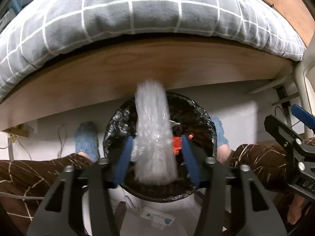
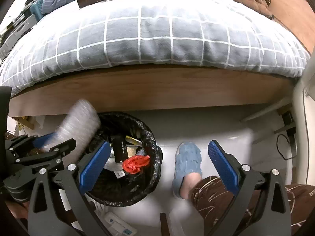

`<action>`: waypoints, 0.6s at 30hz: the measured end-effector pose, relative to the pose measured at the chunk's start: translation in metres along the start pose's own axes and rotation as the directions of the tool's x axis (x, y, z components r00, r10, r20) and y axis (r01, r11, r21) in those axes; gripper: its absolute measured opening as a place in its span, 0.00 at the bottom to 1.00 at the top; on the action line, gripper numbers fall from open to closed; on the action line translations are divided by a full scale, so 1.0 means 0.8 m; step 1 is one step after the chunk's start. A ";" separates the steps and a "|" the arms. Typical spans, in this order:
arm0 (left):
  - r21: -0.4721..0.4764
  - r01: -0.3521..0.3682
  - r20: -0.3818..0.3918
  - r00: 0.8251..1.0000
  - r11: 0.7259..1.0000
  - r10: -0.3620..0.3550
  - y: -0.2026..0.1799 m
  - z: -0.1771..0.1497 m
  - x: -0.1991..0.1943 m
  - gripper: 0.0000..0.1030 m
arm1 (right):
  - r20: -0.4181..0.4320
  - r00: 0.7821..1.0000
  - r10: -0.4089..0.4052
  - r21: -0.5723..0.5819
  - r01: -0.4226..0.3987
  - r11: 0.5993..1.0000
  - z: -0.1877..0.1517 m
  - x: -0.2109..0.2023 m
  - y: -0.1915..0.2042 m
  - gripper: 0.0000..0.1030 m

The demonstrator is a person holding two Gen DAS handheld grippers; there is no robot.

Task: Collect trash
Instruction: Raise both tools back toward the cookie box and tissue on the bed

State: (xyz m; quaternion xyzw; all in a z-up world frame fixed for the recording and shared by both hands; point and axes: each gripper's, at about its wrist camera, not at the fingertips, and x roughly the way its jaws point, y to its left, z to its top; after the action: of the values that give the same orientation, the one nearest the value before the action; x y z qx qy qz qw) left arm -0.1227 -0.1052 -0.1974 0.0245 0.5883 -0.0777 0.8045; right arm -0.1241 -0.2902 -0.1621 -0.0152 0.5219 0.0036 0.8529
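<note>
Trash, a clear plastic bottle, hangs blurred between the half-parted jaws of the left gripper, apparently released over the black-lined bin so it drops in. Right gripper, nearby, gapes wide, empty.

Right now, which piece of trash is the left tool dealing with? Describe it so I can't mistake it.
Start at the bed with the grey checked quilt; on the floor below its wooden side stands a round bin lined with a black bag. Over the bin's rim, between the left tool's blue pads, is a crinkly clear plastic wrapper. Unlike the red bag inside the bin, it is see-through and motion-blurred.
</note>
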 end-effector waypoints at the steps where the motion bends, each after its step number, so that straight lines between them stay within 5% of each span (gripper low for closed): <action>1: 0.003 -0.009 0.007 1.000 1.000 0.009 0.002 0.001 -0.002 0.60 | 0.000 1.000 -0.004 -0.001 0.004 1.000 0.001 0.001 0.001 0.92; 11: -0.052 -0.048 0.084 0.995 0.998 0.052 0.032 0.011 -0.023 0.93 | 0.067 0.998 -0.004 -0.020 0.006 1.000 0.020 -0.010 0.013 0.93; 18: -0.041 -0.069 0.184 0.980 0.997 0.075 0.042 0.027 -0.062 0.94 | 0.179 0.984 -0.002 -0.025 0.007 1.000 0.049 -0.042 0.022 0.93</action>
State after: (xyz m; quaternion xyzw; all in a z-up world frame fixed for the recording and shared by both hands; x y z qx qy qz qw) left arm -0.1121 -0.0705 -0.1455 0.0244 0.5109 -0.0402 0.8583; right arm -0.1049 -0.2709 -0.1151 -0.0268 0.4432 0.0096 0.8960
